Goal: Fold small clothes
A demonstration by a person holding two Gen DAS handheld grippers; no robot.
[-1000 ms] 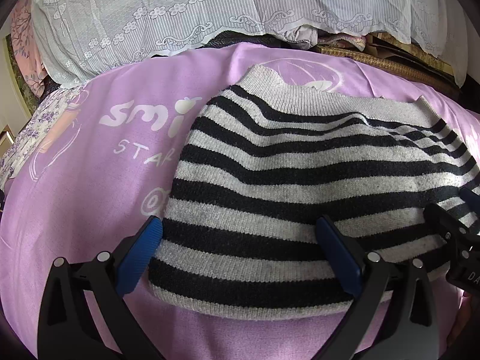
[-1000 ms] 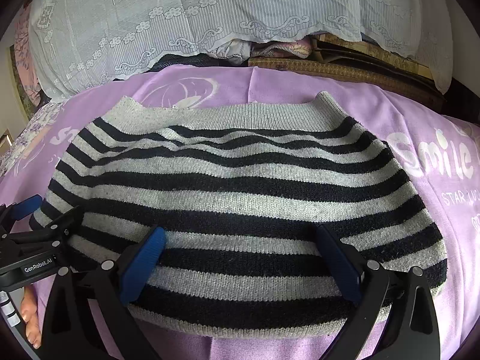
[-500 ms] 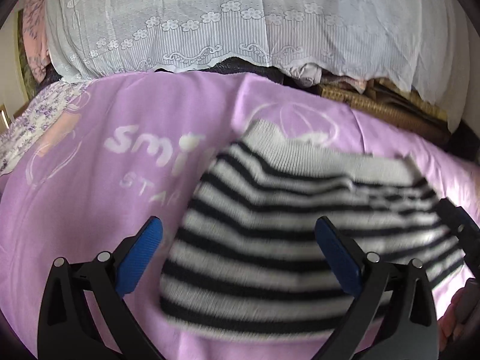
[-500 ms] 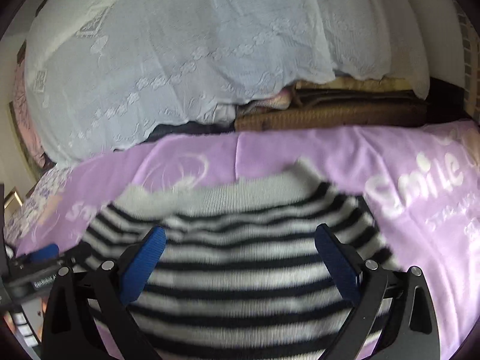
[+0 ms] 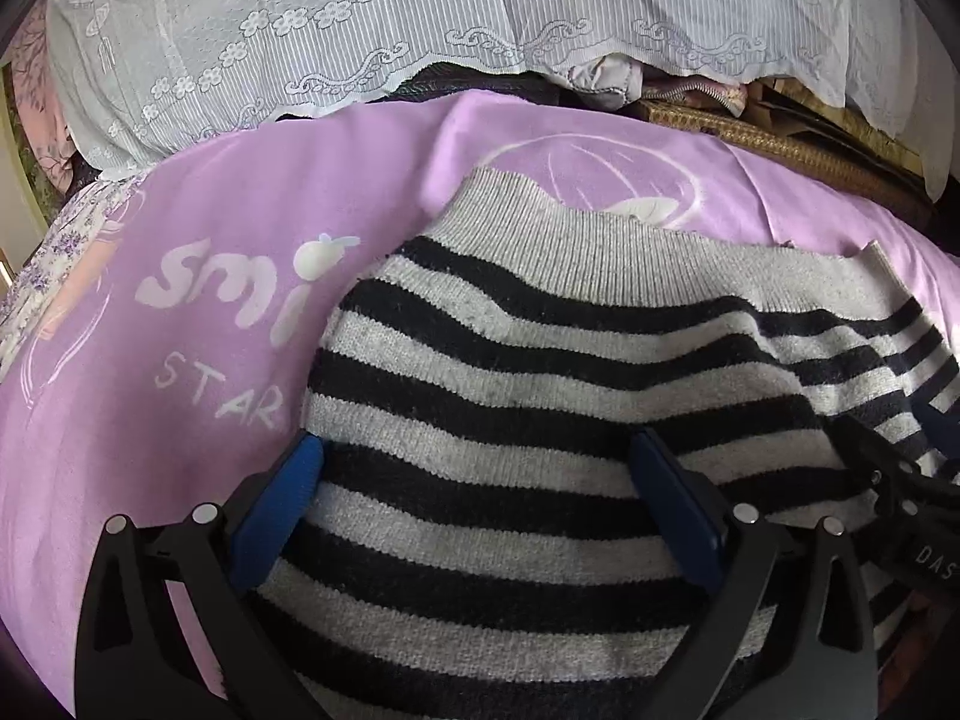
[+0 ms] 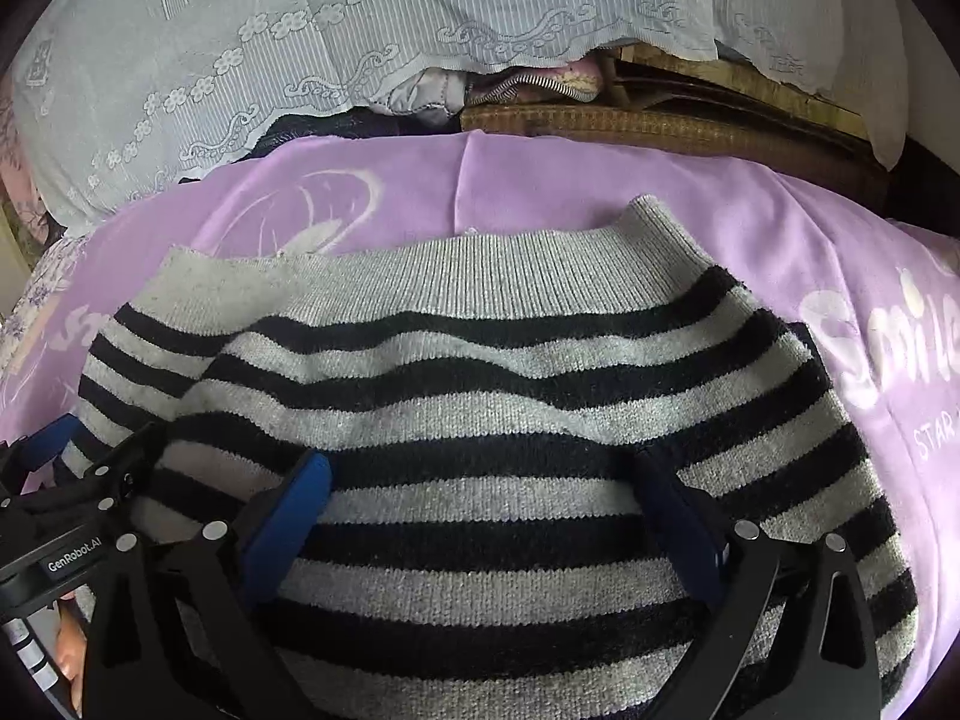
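Surface: a bed under a lilac blanket (image 5: pixel 252 252), printed in white with "smi…", "STAR" and a round emblem; a crease runs down it from the far edge.
Garment: a grey-and-black striped sweater (image 5: pixel 540 396) lies flat on the blanket, its plain grey ribbed band toward the far edge, stripes running side to side, slightly rumpled; it looks doubled over, though the layers cannot be told for certain.
Far edge of the bed: a white lace cover (image 6: pixel 372 42) drapes over a stack; below its hem show bunched fabrics and a woven brown mat (image 6: pixel 660 126).
Left edge of the bed: floral cloth (image 5: pixel 54 258) shows past the blanket.
Left gripper (image 5: pixel 480 480): jaws spread wide, holding nothing, blue pads low over the sweater's near left part; contact with the knit cannot be told.
Right gripper (image 6: pixel 486 498): jaws likewise wide apart and empty, low over the sweater's near right part.
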